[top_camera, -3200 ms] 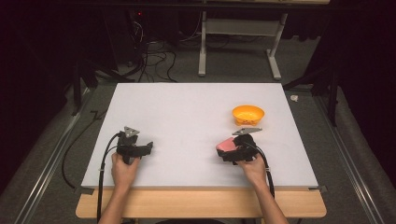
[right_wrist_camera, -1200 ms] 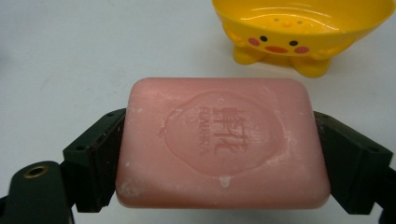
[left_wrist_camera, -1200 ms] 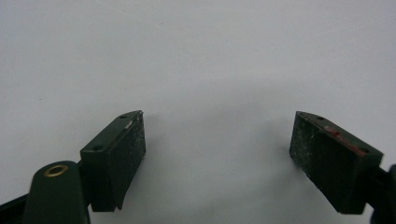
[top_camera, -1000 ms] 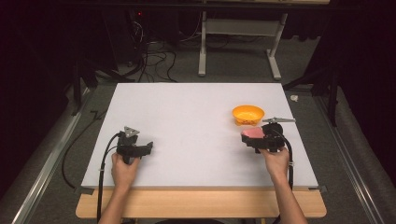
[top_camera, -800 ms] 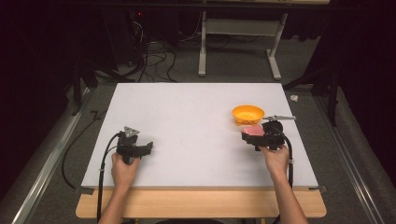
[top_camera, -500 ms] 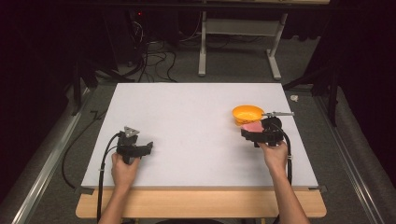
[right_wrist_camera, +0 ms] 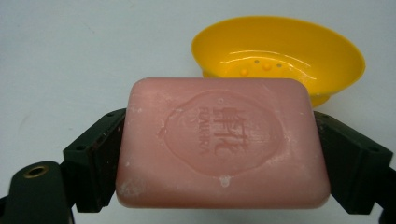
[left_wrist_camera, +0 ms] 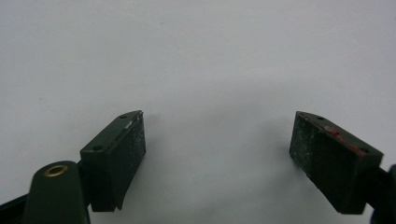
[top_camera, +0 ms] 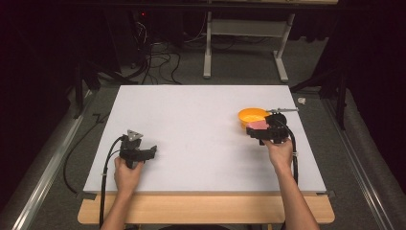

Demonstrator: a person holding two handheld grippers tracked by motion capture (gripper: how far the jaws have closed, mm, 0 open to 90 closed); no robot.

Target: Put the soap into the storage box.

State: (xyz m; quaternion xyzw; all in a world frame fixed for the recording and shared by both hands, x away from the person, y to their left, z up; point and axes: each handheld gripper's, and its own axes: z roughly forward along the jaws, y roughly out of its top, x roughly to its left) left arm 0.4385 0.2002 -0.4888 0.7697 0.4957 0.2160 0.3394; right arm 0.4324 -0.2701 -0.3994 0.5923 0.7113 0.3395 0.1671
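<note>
A pink bar of soap (right_wrist_camera: 222, 144) with an embossed stamp is clamped flat between the jaws of my right gripper (right_wrist_camera: 219, 161), which is shut on it. Just beyond the bar stands a yellow soap dish (right_wrist_camera: 280, 53) with small drain holes. In the high view the right gripper (top_camera: 261, 130) holds the soap (top_camera: 256, 125) at the near edge of the yellow dish (top_camera: 252, 115), at the table's right side. My left gripper (top_camera: 151, 152) rests on the table at the near left, open, and in its own view the left gripper (left_wrist_camera: 219, 149) has only white tabletop between its jaws.
The white tabletop (top_camera: 191, 124) spreads wide between the two grippers. A wooden ledge (top_camera: 206, 211) runs along the near edge. Cables (top_camera: 103, 187) trail off the table at the near left. A metal stand and loose wires sit on the floor beyond the far edge.
My right gripper has carried the soap away from the near right of the table, forward and to the right, up to the yellow dish. The left gripper has stayed put.
</note>
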